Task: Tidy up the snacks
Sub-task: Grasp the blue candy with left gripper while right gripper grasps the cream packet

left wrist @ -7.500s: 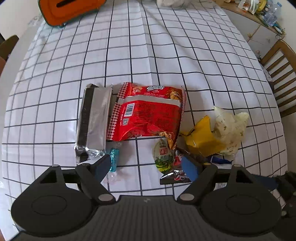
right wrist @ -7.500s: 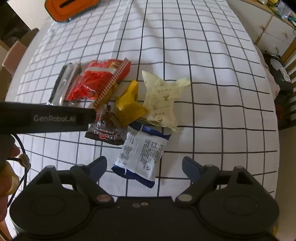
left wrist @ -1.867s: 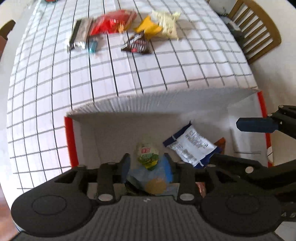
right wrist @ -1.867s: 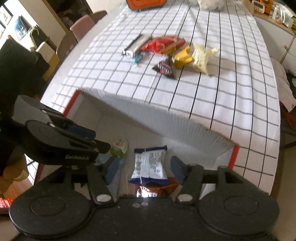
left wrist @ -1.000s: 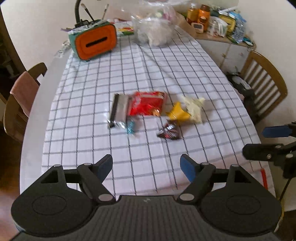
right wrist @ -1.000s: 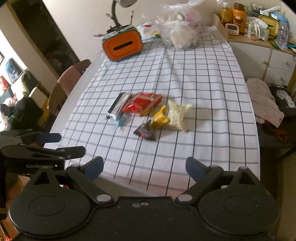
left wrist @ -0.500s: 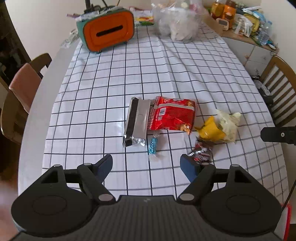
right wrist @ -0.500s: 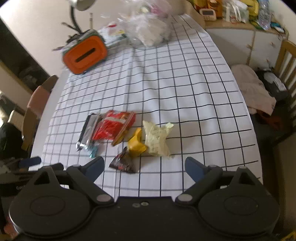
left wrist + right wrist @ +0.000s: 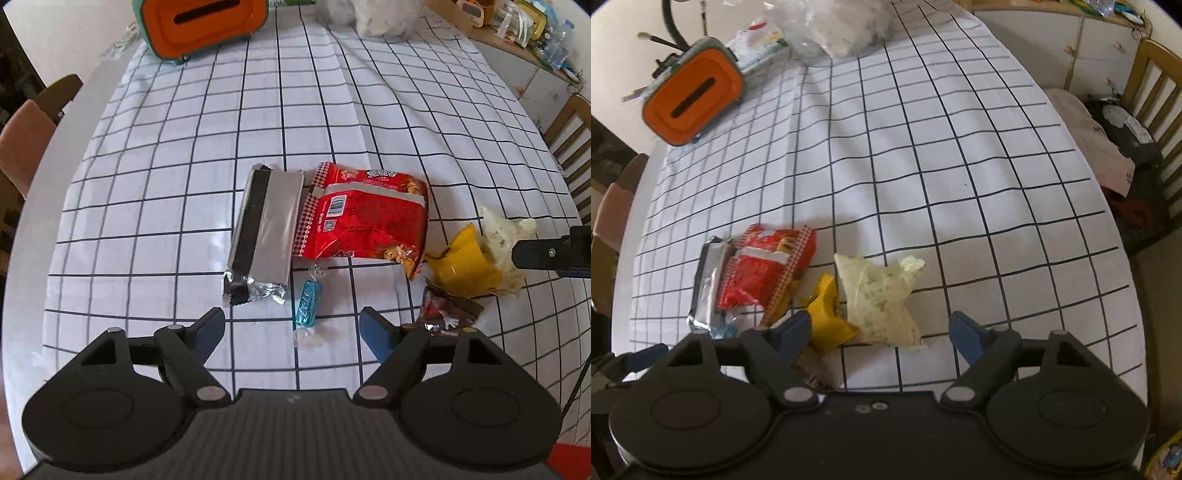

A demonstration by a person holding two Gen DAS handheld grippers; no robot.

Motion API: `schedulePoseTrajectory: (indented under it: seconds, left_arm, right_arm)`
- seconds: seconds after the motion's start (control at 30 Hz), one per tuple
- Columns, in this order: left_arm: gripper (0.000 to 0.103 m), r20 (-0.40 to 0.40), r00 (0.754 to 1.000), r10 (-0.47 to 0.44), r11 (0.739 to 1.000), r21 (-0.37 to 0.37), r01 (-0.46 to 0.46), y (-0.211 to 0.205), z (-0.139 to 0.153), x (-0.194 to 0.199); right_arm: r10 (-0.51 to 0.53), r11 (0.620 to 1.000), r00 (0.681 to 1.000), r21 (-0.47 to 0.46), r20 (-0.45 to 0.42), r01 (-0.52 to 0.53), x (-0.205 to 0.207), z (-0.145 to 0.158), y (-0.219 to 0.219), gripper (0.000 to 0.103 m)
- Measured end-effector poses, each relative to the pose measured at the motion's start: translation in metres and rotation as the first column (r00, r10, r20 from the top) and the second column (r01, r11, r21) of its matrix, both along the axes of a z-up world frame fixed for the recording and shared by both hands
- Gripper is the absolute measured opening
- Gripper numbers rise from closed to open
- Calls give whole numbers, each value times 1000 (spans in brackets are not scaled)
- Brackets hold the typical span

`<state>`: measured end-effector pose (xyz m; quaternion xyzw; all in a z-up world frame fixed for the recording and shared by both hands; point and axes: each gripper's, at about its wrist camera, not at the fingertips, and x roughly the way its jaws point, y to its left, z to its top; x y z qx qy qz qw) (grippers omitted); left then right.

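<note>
Snacks lie in a cluster on the checked tablecloth (image 9: 184,184): a silver pack (image 9: 264,236), a red chip bag (image 9: 364,216), a small teal candy (image 9: 306,304), a yellow wrapper (image 9: 463,264), a pale green pack (image 9: 504,236) and a dark brown wrapper (image 9: 448,310). My left gripper (image 9: 293,330) is open and empty, just in front of the teal candy. My right gripper (image 9: 881,332) is open and empty, its fingers either side of the yellow wrapper (image 9: 825,314) and the pale green pack (image 9: 882,301). The red bag (image 9: 764,267) lies to its left.
An orange and teal box (image 9: 201,26) and a clear plastic bag (image 9: 834,26) stand at the table's far end. Wooden chairs (image 9: 1156,85) stand on the right and a pink chair (image 9: 22,144) on the left. The right gripper's arm (image 9: 550,251) shows at the left view's right edge.
Both grippers have come down and forward toward the snack cluster. The snacks now look larger and closer. The jaws stayed open.
</note>
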<state>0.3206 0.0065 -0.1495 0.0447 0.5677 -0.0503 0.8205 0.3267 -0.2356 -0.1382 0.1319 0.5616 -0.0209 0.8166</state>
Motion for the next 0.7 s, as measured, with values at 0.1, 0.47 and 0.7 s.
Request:
schedulePoseTrajectory:
  seconds: [0.1, 0.47, 0.7]
  left_arm:
    - [79, -11, 1000, -10, 1000, -10, 10, -1, -8, 5]
    - [40, -53, 999, -10, 1000, -21, 9, -3, -31, 17]
    - [16, -37, 999, -9, 1000, -12, 8, -4, -35, 19]
  right_arm:
    - [-1, 1000, 1000, -3, -10, 1, 6, -8, 1, 72]
    - [5, 1000, 1000, 12, -22, -5, 18, -28, 2, 50]
    - [-4, 1000, 1000, 24, -4, 4, 17, -30, -1, 37]
